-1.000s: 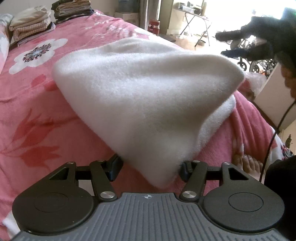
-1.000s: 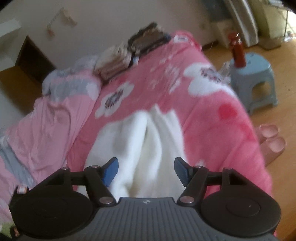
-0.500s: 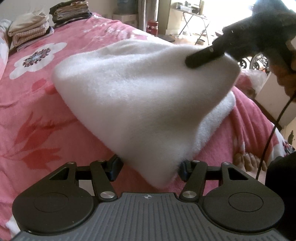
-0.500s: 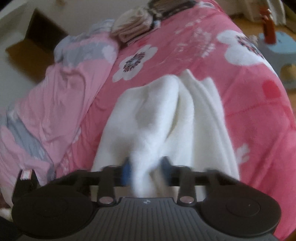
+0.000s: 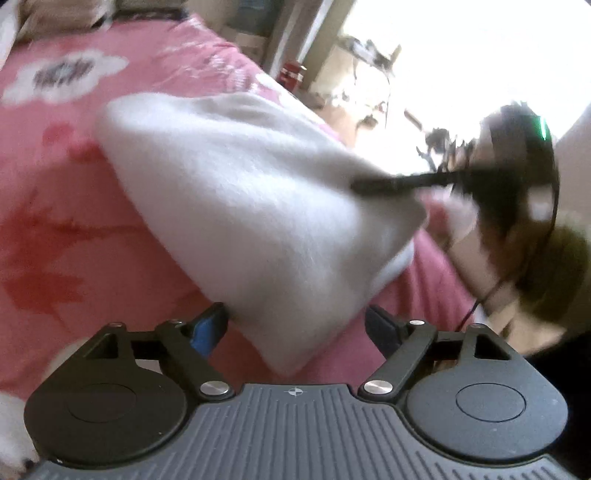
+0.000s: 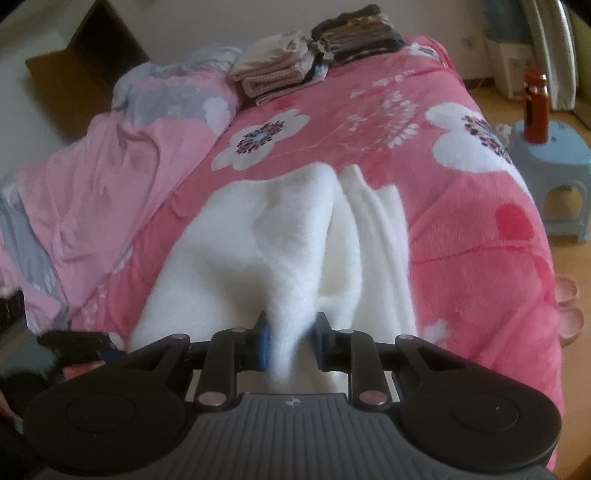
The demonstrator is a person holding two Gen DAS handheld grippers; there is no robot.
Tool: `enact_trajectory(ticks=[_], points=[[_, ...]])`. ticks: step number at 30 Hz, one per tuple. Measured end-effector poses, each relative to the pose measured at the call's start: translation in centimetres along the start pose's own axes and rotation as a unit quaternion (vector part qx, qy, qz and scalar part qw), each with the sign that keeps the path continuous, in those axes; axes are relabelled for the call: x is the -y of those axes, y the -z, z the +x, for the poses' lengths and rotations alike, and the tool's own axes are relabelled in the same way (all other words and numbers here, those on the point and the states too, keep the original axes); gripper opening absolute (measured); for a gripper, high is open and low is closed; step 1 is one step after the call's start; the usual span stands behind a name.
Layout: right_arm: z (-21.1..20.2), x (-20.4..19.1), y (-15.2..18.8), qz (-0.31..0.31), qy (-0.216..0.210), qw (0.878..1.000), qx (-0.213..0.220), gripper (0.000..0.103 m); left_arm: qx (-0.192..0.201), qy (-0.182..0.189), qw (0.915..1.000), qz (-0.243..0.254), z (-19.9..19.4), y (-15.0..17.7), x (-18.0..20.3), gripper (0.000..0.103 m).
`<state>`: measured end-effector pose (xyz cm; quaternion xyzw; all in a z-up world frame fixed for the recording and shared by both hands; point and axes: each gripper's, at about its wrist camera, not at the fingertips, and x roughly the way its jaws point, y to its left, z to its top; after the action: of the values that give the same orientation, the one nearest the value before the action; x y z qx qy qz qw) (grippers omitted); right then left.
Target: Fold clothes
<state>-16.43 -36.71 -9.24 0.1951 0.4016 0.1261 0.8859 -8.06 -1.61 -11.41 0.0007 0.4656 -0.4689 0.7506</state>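
A white fleece garment point(image 5: 251, 206) lies bunched on the pink flowered bedspread point(image 5: 55, 229). One corner of it hangs between the fingers of my left gripper point(image 5: 295, 321), whose jaws are opening. The right pad stands clear of the cloth and the left pad only brushes its edge. In the right wrist view the same garment point(image 6: 258, 240) is drawn up into a ridge, and my right gripper point(image 6: 291, 339) is closing on that fold with both blue pads pressing it. The right gripper's dark finger point(image 5: 388, 182) shows blurred at the garment's far corner.
Two stacks of folded clothes point(image 6: 273, 70) point(image 6: 354, 29) sit at the far end of the bed. A crumpled pink and grey quilt point(image 6: 110, 155) lies on the left. Beside the bed stands a blue stool point(image 6: 554, 155) with a red bottle point(image 6: 535, 107), and pink slippers point(image 6: 569, 302) are on the floor.
My right gripper came down onto the garment and closed on a fold of it. My left gripper's jaws spread wider and let the corner loose, and its view rolled.
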Motion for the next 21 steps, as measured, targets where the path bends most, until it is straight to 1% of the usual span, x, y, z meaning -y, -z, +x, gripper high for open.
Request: enact_trajectory(ticks=[2,4,5,8,9,10,11,14,17,21], points=[[-0.1,0.2,0.0,0.007,-0.005,1.000,0.000,0.024,0.010,0.008,0.9983,-0.057,0.2,-0.6,-1.4,0.081],[0.0,0.3,0.2,0.013,-0.007,1.000,0.002,0.024,0.011,0.002,0.9947,-0.102,0.9,-0.9,-2.9,0.080],[0.0,0.4,0.2,0.016,-0.008,1.000,0.003,0.024,0.007,0.003,0.9921,-0.126,1.3,-0.9,-3.6,0.080],[0.1,0.8,0.3,0.034,-0.015,0.999,0.002,0.028,-0.014,0.027,0.9812,-0.190,2.8,-0.4,-5.0,0.080],[0.0,0.9,0.3,0.043,-0.018,0.999,-0.001,0.030,-0.022,0.026,0.9799,-0.197,3.2,-0.3,-5.0,0.080],[-0.2,1.1,0.2,0.052,-0.021,0.998,-0.004,0.037,-0.027,0.024,0.9790,-0.200,3.4,-0.2,-5.0,0.080],[-0.5,1.2,0.2,0.059,-0.021,0.998,-0.005,0.044,-0.028,0.023,0.9792,-0.200,3.4,-0.2,-4.9,0.080],[-1.6,2.1,0.1,0.085,-0.020,0.996,-0.001,0.056,-0.029,0.019,0.9796,-0.198,3.5,-0.2,-4.8,0.079],[-2.4,3.7,0.0,0.133,-0.033,0.991,0.003,0.063,-0.029,0.017,0.9798,-0.197,3.5,-0.2,-4.6,0.079],[-2.7,5.9,0.0,0.199,-0.044,0.979,0.000,0.070,-0.029,0.015,0.9795,-0.199,3.8,-0.4,-4.6,0.079]])
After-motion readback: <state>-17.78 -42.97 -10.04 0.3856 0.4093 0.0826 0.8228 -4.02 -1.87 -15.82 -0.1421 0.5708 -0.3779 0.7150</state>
